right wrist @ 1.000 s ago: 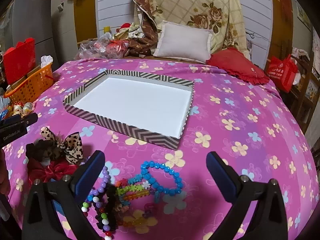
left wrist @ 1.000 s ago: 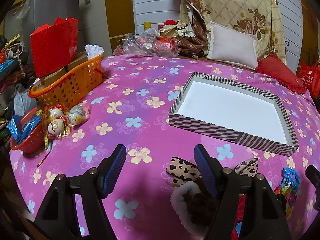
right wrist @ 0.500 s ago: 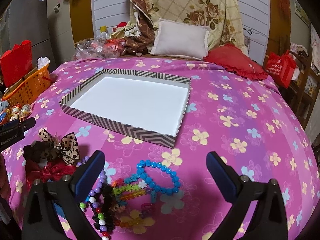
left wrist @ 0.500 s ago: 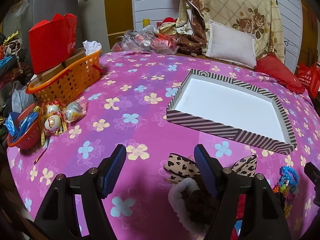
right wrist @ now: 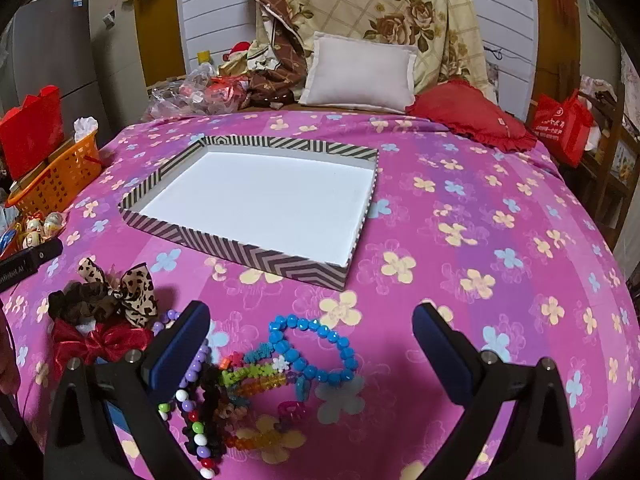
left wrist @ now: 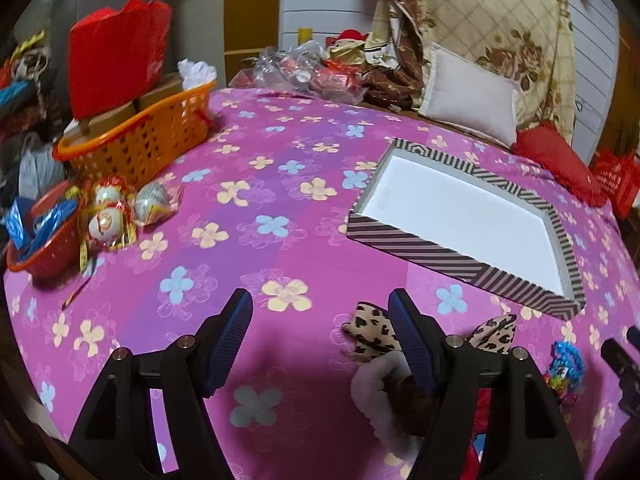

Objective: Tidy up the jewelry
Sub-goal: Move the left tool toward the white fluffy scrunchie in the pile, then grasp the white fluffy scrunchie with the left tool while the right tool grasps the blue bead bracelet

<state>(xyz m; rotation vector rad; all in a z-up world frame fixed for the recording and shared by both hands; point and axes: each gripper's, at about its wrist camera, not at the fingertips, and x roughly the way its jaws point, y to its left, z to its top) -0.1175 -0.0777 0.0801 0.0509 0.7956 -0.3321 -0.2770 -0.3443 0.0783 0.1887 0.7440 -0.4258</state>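
A striped shallow box with a white empty floor lies on the pink flowered bedspread; it also shows in the left wrist view. A blue bead bracelet and a heap of coloured bead bracelets lie between my right gripper's fingers. My right gripper is open above them. A leopard bow, a brown scrunchie and a red bow lie to the left. My left gripper is open and empty, with the leopard bow and a white furry scrunchie beside its right finger.
An orange basket with boxes and a red bag, wrapped eggs and a red bowl stand at the left edge. Pillows and a red cushion lie at the back.
Both views have shifted slightly; the box and bed appear a little lower and farther. Both grippers stay open. The jewelry has not moved.
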